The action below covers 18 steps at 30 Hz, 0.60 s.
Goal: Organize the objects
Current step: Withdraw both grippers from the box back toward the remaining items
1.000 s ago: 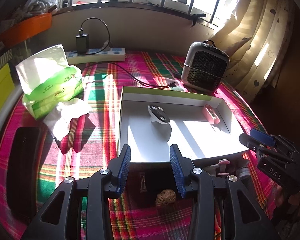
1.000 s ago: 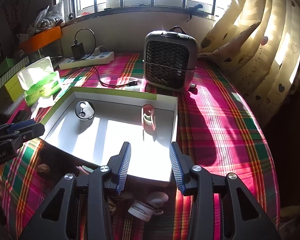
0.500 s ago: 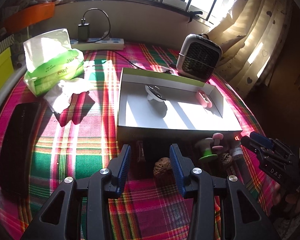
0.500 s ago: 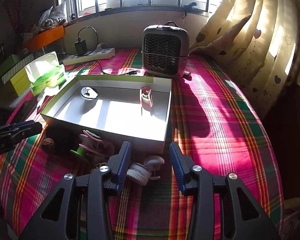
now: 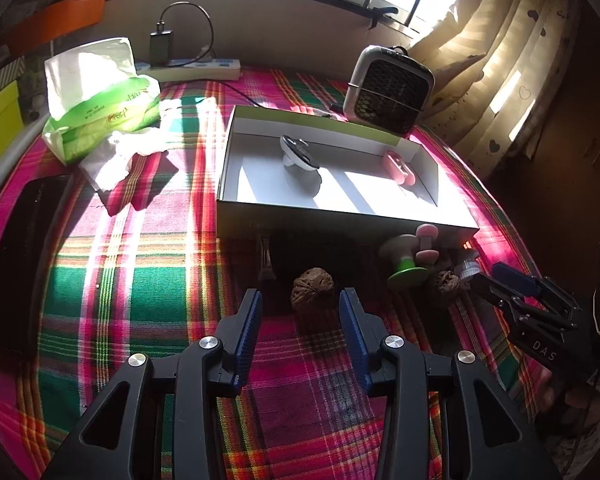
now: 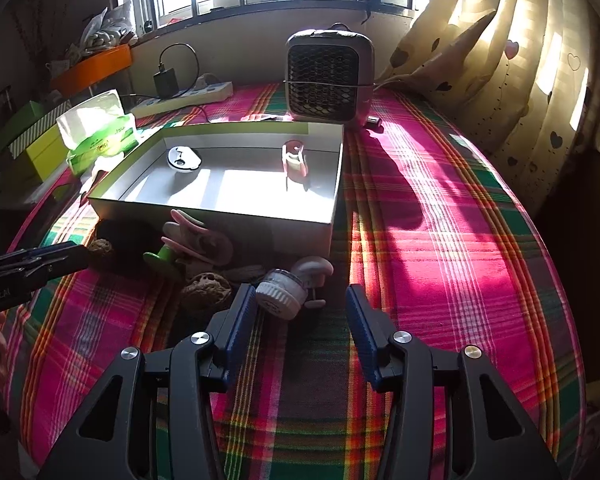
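The left gripper (image 5: 300, 312) hangs low over the plaid-covered surface (image 5: 140, 280) with its jaws spread apart and nothing between the pads. A walnut (image 5: 313, 289) lies just ahead of the jaws, centred on the gap and partly between the tips, touching neither pad as far as the left wrist view shows. Farther ahead stands the white box (image 5: 340, 220), holding a round black-and-white piece (image 5: 298, 152) ahead and a pink piece (image 5: 398, 166) to the right of ahead.

The right gripper (image 6: 302, 306) also has its jaws released and holds nothing. A white ribbed cap-like object (image 6: 280, 294) sits just ahead of the left pad, touching or nearly touching its tip. To the left of the jaws a second walnut (image 6: 206, 292) rests on the cloth, and beyond it a green-based mushroom toy (image 6: 162, 258) lies among pink pieces (image 6: 196, 240) against the box's near wall (image 6: 240, 228). A small grey fan (image 6: 328, 80) stands well ahead, past the box.
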Motion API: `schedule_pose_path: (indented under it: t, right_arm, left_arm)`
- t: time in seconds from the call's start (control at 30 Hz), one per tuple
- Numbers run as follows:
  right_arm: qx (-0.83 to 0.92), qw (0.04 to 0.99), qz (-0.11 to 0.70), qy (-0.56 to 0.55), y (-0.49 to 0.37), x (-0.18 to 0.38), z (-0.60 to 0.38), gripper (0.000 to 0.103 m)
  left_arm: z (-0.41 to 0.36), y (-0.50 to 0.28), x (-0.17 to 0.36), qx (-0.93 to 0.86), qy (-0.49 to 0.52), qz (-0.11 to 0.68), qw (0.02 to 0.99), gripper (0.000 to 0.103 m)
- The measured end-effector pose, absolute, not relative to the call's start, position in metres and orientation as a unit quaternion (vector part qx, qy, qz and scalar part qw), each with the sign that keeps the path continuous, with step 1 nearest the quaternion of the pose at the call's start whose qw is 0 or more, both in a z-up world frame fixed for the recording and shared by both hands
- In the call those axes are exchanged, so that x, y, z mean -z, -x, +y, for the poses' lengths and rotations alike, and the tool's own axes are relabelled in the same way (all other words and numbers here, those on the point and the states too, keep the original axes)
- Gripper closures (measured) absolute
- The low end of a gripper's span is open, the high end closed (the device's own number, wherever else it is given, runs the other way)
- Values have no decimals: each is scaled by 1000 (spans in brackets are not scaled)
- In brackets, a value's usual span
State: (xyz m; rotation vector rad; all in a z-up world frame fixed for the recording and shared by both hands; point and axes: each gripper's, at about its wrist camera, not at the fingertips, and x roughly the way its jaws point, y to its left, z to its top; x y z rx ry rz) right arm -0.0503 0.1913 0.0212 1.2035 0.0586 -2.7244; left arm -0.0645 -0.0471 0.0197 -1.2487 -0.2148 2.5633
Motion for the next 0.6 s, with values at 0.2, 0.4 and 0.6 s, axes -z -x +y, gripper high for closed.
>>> schedule_pose_path:
  t: [0.2,0.4,0.6]
  right_arm:
    - [908,82,17,-411,52,-15,187,56]
    - [906,74,-1,-417,57,-12,187,56]
    - [906,60,-6,-418,59,-11,189,56]
  left_arm:
    - [-48,67,-16,-885,438,-80,136,65]
    - [-43,71,-12,-881,445,-79,139,65]
    - [-40,75,-9,-879,450,-82,136,65]
